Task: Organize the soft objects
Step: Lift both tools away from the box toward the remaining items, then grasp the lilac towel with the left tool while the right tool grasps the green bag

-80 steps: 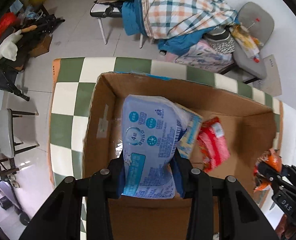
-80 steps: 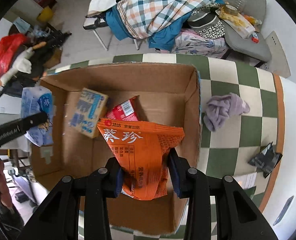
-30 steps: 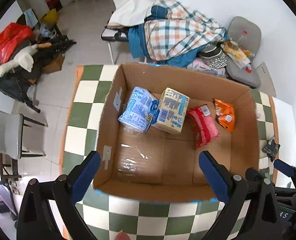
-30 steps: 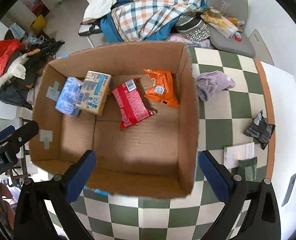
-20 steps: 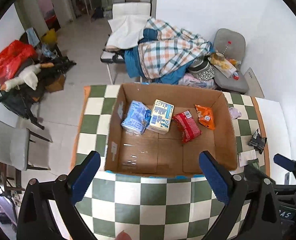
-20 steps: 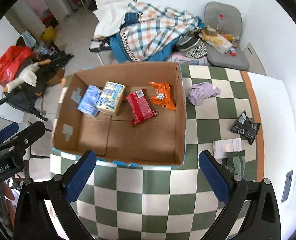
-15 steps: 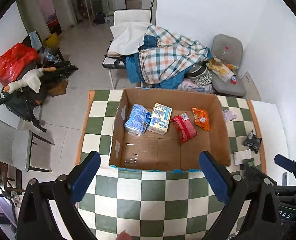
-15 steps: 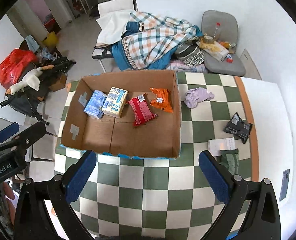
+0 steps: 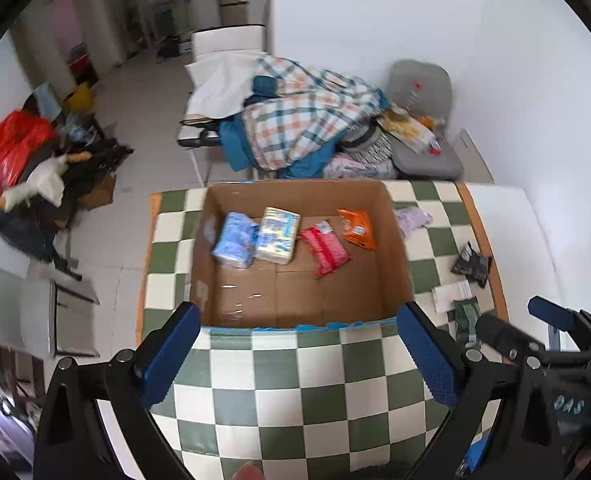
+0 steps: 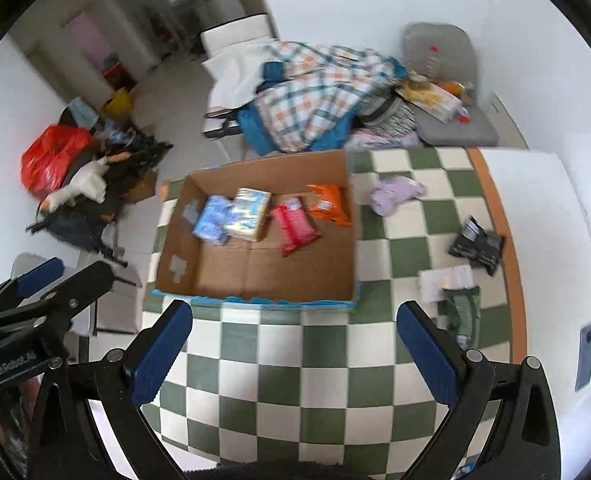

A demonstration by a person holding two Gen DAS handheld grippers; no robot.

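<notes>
An open cardboard box [image 9: 399, 256] [image 10: 351, 240] sits on the green-and-white checked table [image 9: 295, 384] [image 10: 315, 368]. Inside lie a blue pack [image 9: 234, 240] [image 10: 211, 220], a pale blue-and-yellow pack [image 9: 277, 234] [image 10: 249, 212], a red packet [image 9: 325, 246] [image 10: 295, 230] and an orange packet [image 9: 357, 228] [image 10: 329, 204]. A lilac cloth [image 9: 413, 218] [image 10: 395, 192], a black pouch [image 9: 471, 266] [image 10: 477, 246] and a green bundle [image 9: 465, 314] [image 10: 461, 312] lie right of the box. My left gripper [image 9: 295, 356] and right gripper [image 10: 293, 354] hang open and empty, high above the near table.
A white paper [image 10: 447, 282] lies by the green bundle. Beyond the table stand a chair piled with plaid bedding [image 9: 303, 124] [image 10: 315, 96], a grey chair [image 9: 423, 148] and floor clutter with a red bag [image 9: 7, 152] [image 10: 51, 156]. A phone [image 10: 583, 354] rests near the right edge.
Both grippers let go of their packs into the box, the blue pack and the orange packet, opened wide, then pulled up and back, so the box now looks small and far.
</notes>
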